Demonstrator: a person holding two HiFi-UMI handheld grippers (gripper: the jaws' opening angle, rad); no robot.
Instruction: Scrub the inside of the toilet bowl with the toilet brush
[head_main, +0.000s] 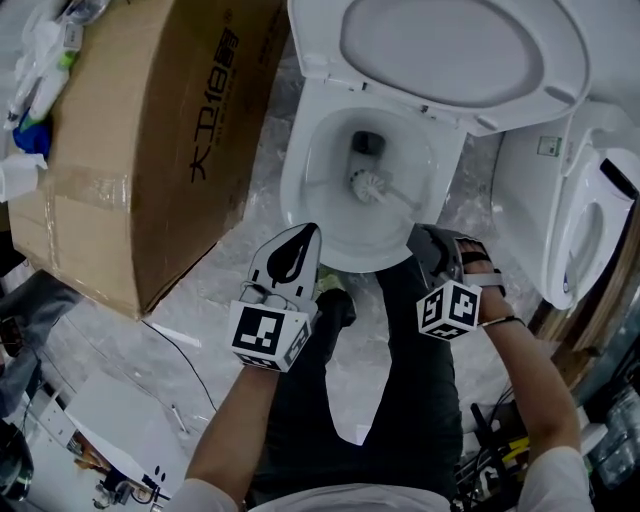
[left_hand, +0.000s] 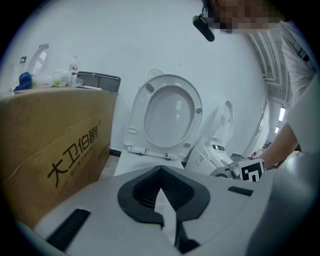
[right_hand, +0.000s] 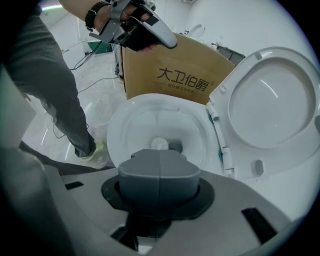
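Observation:
The white toilet bowl (head_main: 312, 150) stands open with its seat and lid (head_main: 450, 50) raised. The toilet brush's white bristle head (head_main: 368, 186) sits low in the bowl beside the drain, and its handle (head_main: 405, 207) runs back to my right gripper (head_main: 432, 243), which is shut on it at the bowl's near rim. In the right gripper view the brush head (right_hand: 159, 143) shows just past the closed jaws of the right gripper (right_hand: 159, 172). My left gripper (head_main: 303, 240) hovers over the near-left rim, shut and holding nothing; the left gripper (right_hand: 150, 34) also shows there.
A large brown cardboard box (head_main: 150, 130) stands close on the bowl's left. A second white toilet (head_main: 590, 220) stands at the right. The person's dark trouser leg (head_main: 400, 380) and shoe (head_main: 335, 300) are just in front of the bowl. Cables lie on the plastic-covered floor (head_main: 190, 350).

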